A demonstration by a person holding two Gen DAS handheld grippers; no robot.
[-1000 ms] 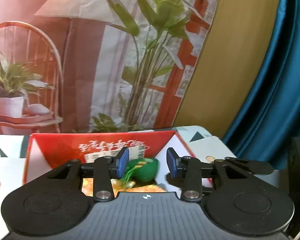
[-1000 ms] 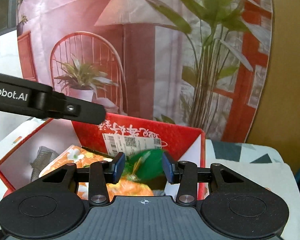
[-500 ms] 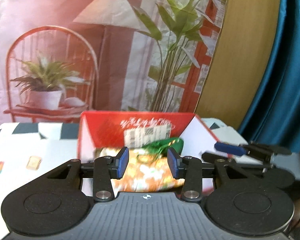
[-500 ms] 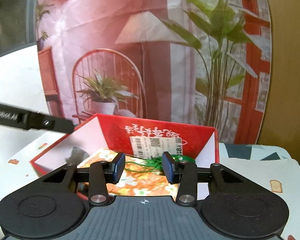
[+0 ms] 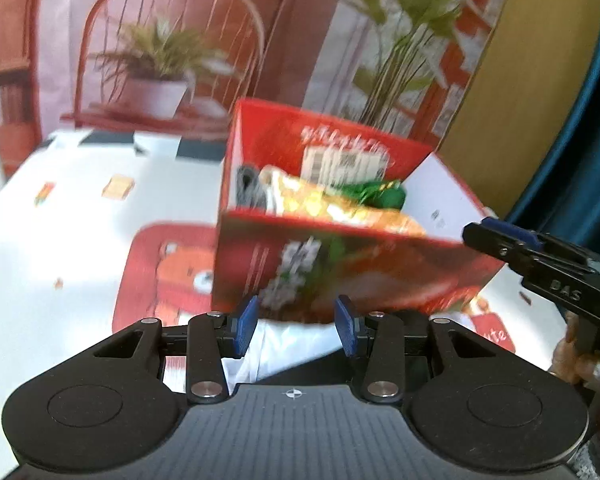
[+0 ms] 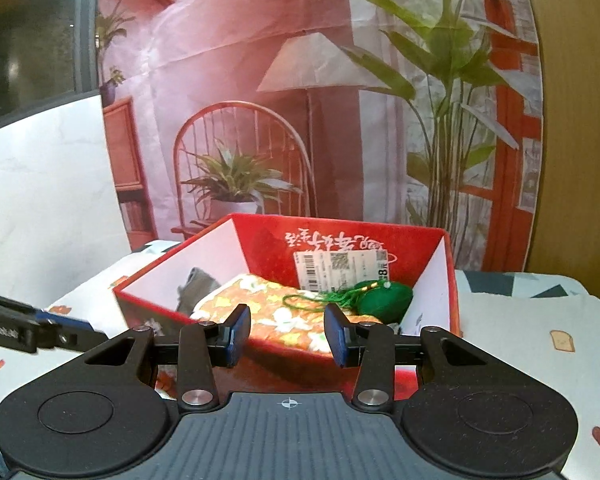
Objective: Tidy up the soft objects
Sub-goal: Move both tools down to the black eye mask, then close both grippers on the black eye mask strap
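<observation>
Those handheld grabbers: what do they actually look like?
Each one, like the left gripper and right gripper, is matte black plastic with a ribbed grey top, two round discs, silver pivot screws and blue-padded jaws. White lettering runs along the side. No sleeves or cables are visible.

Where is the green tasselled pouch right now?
The green pouch lies inside the red box, at its far right corner in the right wrist view, beside the orange floral cloth.
</observation>
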